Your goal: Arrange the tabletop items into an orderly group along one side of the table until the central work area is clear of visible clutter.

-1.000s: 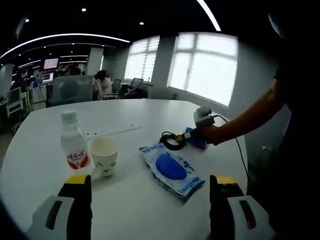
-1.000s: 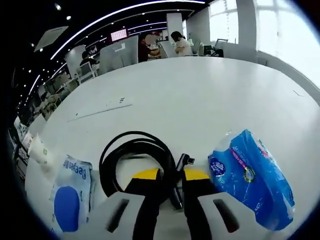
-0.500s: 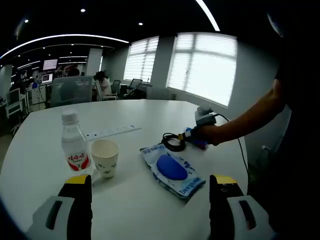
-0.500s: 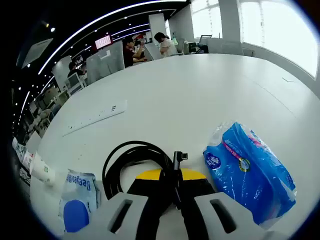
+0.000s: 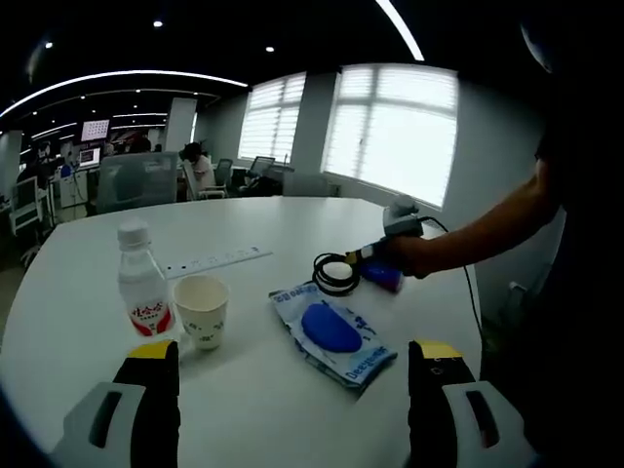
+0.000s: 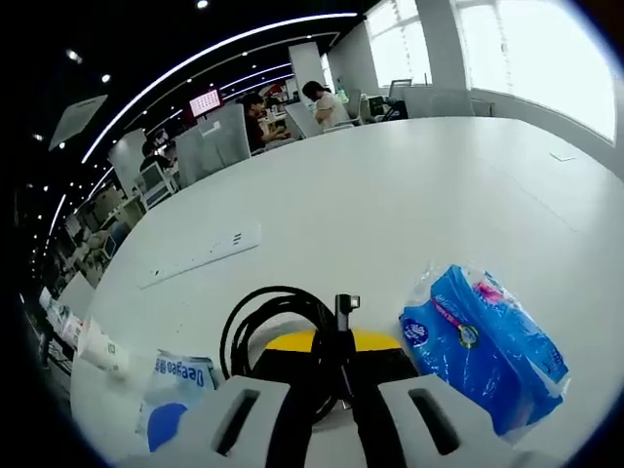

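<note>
My right gripper (image 6: pixel 334 343) is shut on a coiled black cable (image 6: pixel 255 314), whose plug (image 6: pixel 346 304) sticks up between the jaws. To its right lies a blue tissue pack (image 6: pixel 485 343). In the left gripper view the right gripper (image 5: pixel 363 259), held by a person's hand, holds the black cable (image 5: pixel 335 276) slightly off the white table (image 5: pixel 283 219), with the blue tissue pack (image 5: pixel 383 277) beside it. My left gripper (image 5: pixel 292 369) is open over the table's near edge. Ahead of it stand a water bottle (image 5: pixel 142 292), a paper cup (image 5: pixel 201 309) and a wipes pack (image 5: pixel 332 330) with a blue lid.
A white power strip (image 5: pixel 218 259) lies across the table behind the cup; the power strip (image 6: pixel 201 253) is also beyond the cable. The wipes pack (image 6: pixel 174 409) and bottle (image 6: pixel 98 347) sit at the lower left. Office desks, chairs and seated people are past the far edge.
My right gripper's jaws have shut on the cable and lifted it a little, the tissue pack staying on the table. The left gripper has stayed open and nearly still.
</note>
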Available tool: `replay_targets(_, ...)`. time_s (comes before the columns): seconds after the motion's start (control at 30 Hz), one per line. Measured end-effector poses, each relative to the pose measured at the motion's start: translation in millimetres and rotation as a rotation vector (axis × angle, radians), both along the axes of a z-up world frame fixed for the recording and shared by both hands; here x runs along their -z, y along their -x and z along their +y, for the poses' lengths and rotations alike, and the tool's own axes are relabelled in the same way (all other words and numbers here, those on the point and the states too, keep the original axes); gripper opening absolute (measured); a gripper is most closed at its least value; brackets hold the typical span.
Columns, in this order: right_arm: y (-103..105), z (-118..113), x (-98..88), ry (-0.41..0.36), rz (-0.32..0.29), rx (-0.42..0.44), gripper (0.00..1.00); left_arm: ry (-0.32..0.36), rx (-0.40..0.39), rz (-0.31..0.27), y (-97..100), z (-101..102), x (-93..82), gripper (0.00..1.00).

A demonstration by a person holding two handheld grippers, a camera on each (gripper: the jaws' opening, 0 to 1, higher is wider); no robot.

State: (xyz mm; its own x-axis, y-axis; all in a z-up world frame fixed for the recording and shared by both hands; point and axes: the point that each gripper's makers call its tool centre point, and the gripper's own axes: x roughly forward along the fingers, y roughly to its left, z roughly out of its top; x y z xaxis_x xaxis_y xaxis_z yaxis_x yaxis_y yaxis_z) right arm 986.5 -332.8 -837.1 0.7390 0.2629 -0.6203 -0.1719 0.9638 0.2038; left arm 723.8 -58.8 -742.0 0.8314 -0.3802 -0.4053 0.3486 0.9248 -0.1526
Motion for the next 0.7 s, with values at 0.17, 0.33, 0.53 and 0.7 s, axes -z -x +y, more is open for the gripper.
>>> replay_targets(0.17, -1.0, 2.6, -10.0, 0.001, -0.028, -0.026, 0.06, -0.002, 0.002, -0.008, 2.1, -0.9, -3.0, 0.97)
replay_targets(0.33, 0.6, 1.8, -22.2, -0.012, -0.053, -0.033, 0.06, -0.002, 0.005, -0.018, 3.9, -1.5, -5.9, 0.97)
replay_targets(0.53, 7.6, -0.5, -37.4, -0.028, -0.08, -0.032, 0.06, -0.004, 0.008, -0.033, 6.2, -2.2, -10.0, 0.97)
replay_targets(0.7, 16.2, -4.9, -50.9, -0.051, -0.097, -0.025, 0.06, -0.002, 0.011, -0.041, 8.9, -4.2, -12.4, 0.97)
